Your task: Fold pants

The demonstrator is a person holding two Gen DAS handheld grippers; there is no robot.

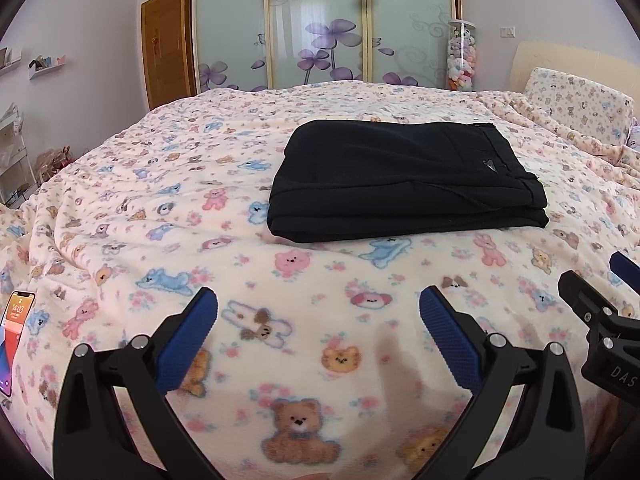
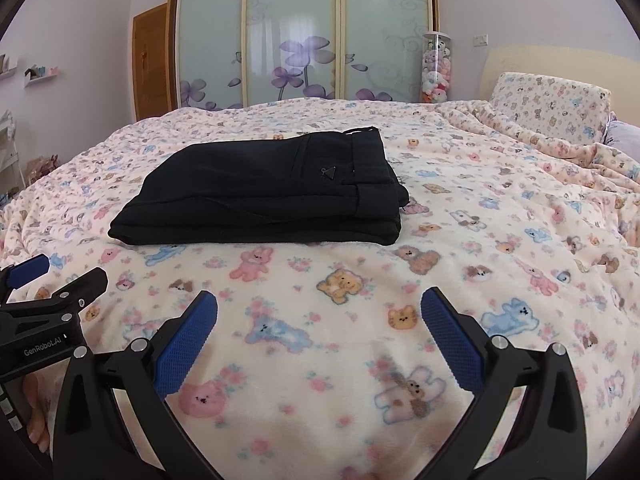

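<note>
Left wrist view had the left gripper (image 1: 318,322) hovering over the blanket (image 1: 160,208), jaws spread wide, nothing between the blue pads (image 1: 188,344), not touching any cloth. Right gripper (image 2: 319,322) was the same in the right wrist view: jaws wide, empty, held above the blanket. Both sat side by side near the front edge of the bed, each one's tip poking into the other's picture, so they looked pulled back from the work rather than reaching in.

Pants (image 1: 404,180), black, lay further out, mid-bed, well apart from both grippers. Folded into a compact stacked rectangle, layers visible at the near edge, waistband on the right side with a small triangular tag (image 2: 330,175) on top. Edges lined up fairly square. Judged: folding looked done or nearly so, which would explain why neither gripper held anything.

Phone (image 1: 14,340) lay on the blanket at far left, screen lit, clear of the pants. Pillow (image 2: 548,104) sat at the head of the bed on the right. Wardrobe doors (image 2: 292,36) with purple flowers stood behind.
</note>
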